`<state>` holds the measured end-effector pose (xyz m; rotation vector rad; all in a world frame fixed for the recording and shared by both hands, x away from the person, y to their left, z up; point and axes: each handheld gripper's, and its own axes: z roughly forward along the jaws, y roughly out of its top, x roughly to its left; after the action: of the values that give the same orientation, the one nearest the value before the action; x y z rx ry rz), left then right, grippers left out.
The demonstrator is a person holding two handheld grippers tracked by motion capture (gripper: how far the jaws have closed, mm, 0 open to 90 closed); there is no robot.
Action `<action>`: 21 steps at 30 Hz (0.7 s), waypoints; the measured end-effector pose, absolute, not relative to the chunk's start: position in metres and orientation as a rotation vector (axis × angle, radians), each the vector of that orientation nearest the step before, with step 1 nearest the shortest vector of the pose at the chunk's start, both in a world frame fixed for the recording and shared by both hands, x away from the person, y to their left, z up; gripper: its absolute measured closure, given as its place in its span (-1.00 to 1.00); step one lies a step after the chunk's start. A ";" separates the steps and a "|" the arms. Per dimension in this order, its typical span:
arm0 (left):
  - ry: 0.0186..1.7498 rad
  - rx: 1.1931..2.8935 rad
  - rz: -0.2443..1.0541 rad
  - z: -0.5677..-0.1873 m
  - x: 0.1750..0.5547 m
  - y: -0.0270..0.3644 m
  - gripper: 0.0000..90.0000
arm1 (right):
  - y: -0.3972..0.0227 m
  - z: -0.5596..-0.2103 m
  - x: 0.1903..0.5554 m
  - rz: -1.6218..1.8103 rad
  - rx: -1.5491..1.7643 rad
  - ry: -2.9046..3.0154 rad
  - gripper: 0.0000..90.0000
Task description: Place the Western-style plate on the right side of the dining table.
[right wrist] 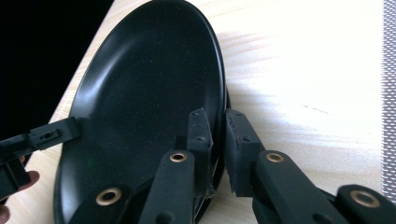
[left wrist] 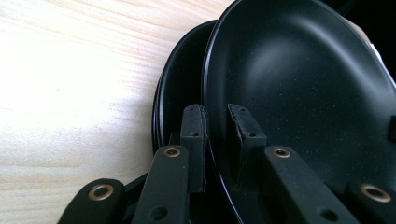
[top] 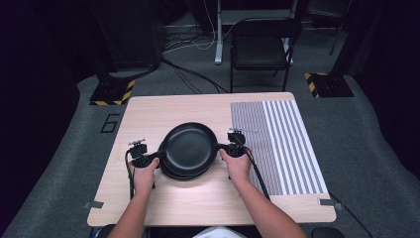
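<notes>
My left gripper (top: 152, 157) and right gripper (top: 224, 148) each pinch the rim of the top black plate (top: 189, 147), mid-table on a stack (top: 178, 173). It looks hard, smooth, maybe slippery and breakable; I'd hold opposite edges.

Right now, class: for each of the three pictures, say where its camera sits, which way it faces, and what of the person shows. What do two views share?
High view: above the person's side, facing forward and down on the table; both forearms, left gripper and right gripper.
Left gripper view: rides the left gripper, looking along its jaws, which pinch the top black plate.
Right gripper view: rides the right gripper, facing the opposite rim; the other gripper's jaw and fingertips show far off.
Shared: both gripper views show the top black plate and the plates stacked beneath.
</notes>
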<state>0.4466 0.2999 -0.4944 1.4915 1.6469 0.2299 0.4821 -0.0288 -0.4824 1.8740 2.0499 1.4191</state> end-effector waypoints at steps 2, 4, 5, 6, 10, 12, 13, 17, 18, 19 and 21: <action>1.640 1.478 0.230 -0.493 0.446 0.300 0.73 | -0.029 -0.481 0.481 1.432 1.876 2.047 0.82; 1.638 1.473 0.226 -0.492 0.445 0.301 0.75 | -0.030 -0.480 0.481 1.436 1.874 2.048 0.82; 1.629 1.467 0.229 -0.489 0.444 0.301 0.76 | -0.031 -0.479 0.481 1.443 1.875 2.053 0.82; 1.632 1.453 0.227 -0.487 0.443 0.301 0.77 | -0.031 -0.479 0.481 1.445 1.877 2.052 0.83; 1.613 1.449 0.242 -0.484 0.442 0.301 0.79 | -0.032 -0.477 0.481 1.459 1.886 2.047 0.84; 1.613 1.451 0.242 -0.482 0.441 0.301 0.79 | -0.033 -0.477 0.481 1.467 1.881 2.050 0.84; 1.610 1.452 0.242 -0.482 0.441 0.301 0.80 | -0.033 -0.477 0.481 1.466 1.881 2.050 0.84; 1.592 1.459 0.251 -0.478 0.440 0.302 0.81 | -0.034 -0.476 0.480 1.466 1.884 2.055 0.84; 1.593 1.444 0.247 -0.477 0.440 0.302 0.82 | -0.034 -0.475 0.480 1.467 1.882 2.058 0.84; 1.589 1.442 0.243 -0.476 0.440 0.304 0.83 | -0.035 -0.475 0.481 1.470 1.884 2.068 0.84; 1.590 1.433 0.232 -0.475 0.440 0.304 0.84 | -0.035 -0.475 0.480 1.469 1.884 2.078 0.84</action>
<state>0.4399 0.3041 -0.4748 1.4335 1.5898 0.2324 0.4804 -0.0355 -0.4748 1.8835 2.0780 1.4688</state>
